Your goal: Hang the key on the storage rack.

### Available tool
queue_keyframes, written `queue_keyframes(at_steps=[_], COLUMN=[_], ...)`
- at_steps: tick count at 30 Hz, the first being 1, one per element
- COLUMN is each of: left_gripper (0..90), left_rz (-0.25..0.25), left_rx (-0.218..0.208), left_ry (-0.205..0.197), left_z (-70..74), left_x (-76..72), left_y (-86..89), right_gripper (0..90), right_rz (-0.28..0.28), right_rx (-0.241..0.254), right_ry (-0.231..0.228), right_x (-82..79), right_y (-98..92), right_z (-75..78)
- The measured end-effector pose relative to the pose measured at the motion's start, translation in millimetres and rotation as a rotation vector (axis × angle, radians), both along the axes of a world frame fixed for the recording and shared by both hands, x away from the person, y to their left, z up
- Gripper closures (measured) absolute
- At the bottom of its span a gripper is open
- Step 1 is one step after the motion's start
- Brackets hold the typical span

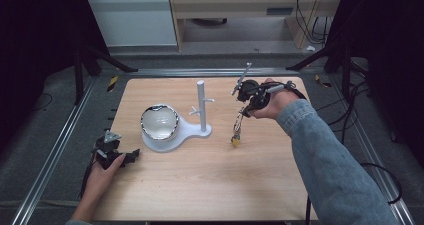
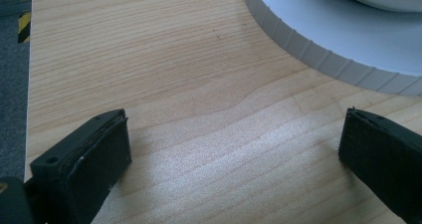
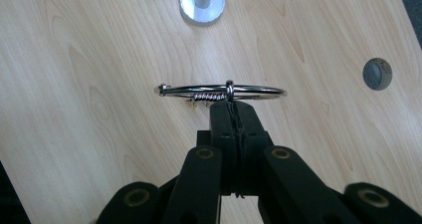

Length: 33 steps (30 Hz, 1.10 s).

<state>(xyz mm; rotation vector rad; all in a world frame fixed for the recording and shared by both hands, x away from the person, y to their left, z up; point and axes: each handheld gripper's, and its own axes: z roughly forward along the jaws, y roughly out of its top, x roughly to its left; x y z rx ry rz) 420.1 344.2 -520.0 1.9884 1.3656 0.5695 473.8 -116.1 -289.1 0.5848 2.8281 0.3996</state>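
My right gripper (image 1: 244, 111) hangs over the right half of the table, shut on a thin silver ring (image 3: 224, 90). The ring lies crosswise at the jaw tips, with a small coiled wire part on it. In the high view the ring (image 1: 236, 130) dangles below the jaws with a small yellow piece (image 1: 235, 143) at its bottom, close over the wood. To its left stands a white stand (image 1: 201, 107) with an upright post and short pegs. My left gripper (image 1: 131, 157) rests open at the table's left front edge, nothing between its jaws (image 2: 234, 149).
A shiny bowl (image 1: 159, 122) sits on the stand's round white base, whose ribbed rim (image 2: 318, 50) lies just ahead of the left jaws. The stand's small foot (image 3: 201, 5) shows beyond the ring. A grey round plug (image 3: 377, 73) sits in the tabletop.
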Motion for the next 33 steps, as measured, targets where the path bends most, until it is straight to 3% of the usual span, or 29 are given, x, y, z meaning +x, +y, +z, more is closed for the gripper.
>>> queue_keyframes(at_steps=[8, 33], left_gripper=[0.0, 0.0], left_rz=[-0.002, -0.002], left_rx=[0.004, 0.004], left_ry=[0.003, 0.003], left_z=[0.3, 0.3], left_x=[-0.1, 0.0], left_y=[0.3, 0.3], right_gripper=[88.9, 88.9], right_rz=[0.012, 0.049], right_rx=[0.011, 0.013], right_ry=[-0.031, -0.036], right_x=[3.5, 16.8], right_y=[12.0, 50.7], right_z=[15.8, 33.7])
